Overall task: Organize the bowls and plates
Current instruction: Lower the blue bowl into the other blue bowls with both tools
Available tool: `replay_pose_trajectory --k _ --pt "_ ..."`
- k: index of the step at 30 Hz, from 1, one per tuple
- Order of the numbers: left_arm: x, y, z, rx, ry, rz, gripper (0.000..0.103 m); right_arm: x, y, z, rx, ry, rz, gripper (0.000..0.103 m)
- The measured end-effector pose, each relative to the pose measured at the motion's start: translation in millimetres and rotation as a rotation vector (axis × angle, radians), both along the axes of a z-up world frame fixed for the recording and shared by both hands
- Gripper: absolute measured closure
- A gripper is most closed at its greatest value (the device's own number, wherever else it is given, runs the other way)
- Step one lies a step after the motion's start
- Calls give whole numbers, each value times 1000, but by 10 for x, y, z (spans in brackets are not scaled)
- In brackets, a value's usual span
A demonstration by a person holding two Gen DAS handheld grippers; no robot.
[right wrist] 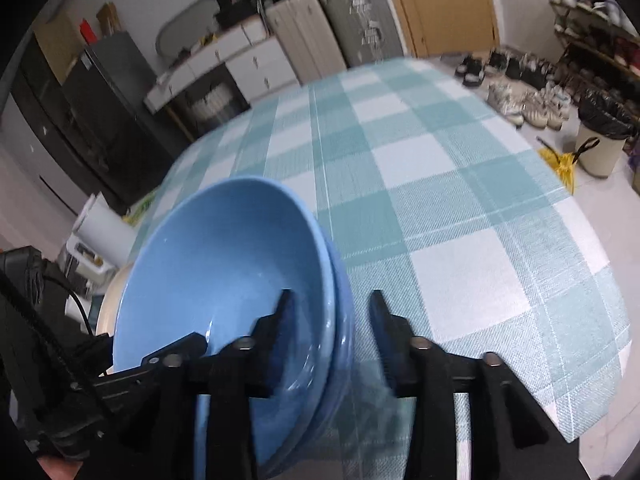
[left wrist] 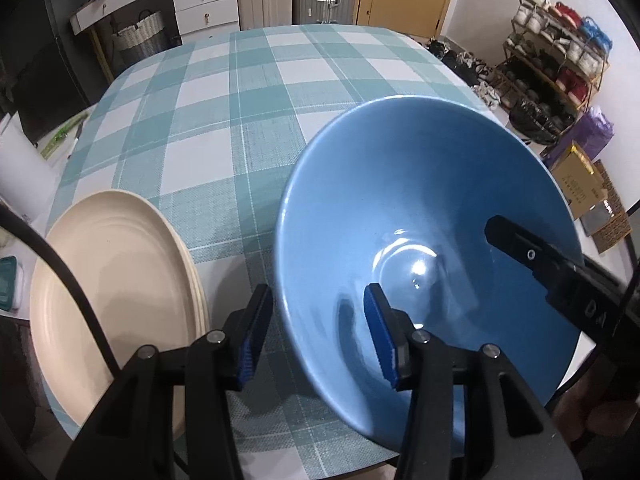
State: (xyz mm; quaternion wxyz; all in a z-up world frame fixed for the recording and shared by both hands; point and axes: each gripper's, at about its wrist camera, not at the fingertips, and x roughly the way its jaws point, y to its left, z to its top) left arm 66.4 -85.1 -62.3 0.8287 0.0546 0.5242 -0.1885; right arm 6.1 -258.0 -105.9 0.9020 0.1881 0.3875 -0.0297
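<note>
A blue bowl (left wrist: 420,200) sits at the near edge of the checked table, and the right wrist view shows it nested in a second blue bowl (right wrist: 342,320). My left gripper (left wrist: 316,324) is open and straddles the bowl's near rim, one pad outside and one inside, neither pressing the wall. My right gripper (right wrist: 332,316) is open as well; both rims stand between its fingers, and its inner finger (left wrist: 520,244) shows inside the bowl. A stack of cream plates (left wrist: 112,304) lies just left of the bowls.
The table with its teal-and-white checked cloth (left wrist: 248,112) stretches away behind the dishes. Off its left edge stands a white roll (left wrist: 20,172). A shoe rack (left wrist: 560,60) and a lined bin (right wrist: 600,144) stand on the floor to the right.
</note>
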Motion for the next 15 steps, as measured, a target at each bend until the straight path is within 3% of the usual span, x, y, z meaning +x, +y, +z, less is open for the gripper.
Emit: replay_pose_trajectory --k 3,6,9,15 --pt "14 -9 -4 -27 14 -1 54 -54 50 11 -47 -55 40 49" --pt "0 -78 -37 -6 12 -20 54 -60 48 34 -54 -68 56 47" --pt "-13 -150 -70 14 12 -41 54 -64 31 19 -64 -57 61 42" --pt "37 -182 -129 11 39 -22 54 -42 6 -19 -23 -47 90 42"
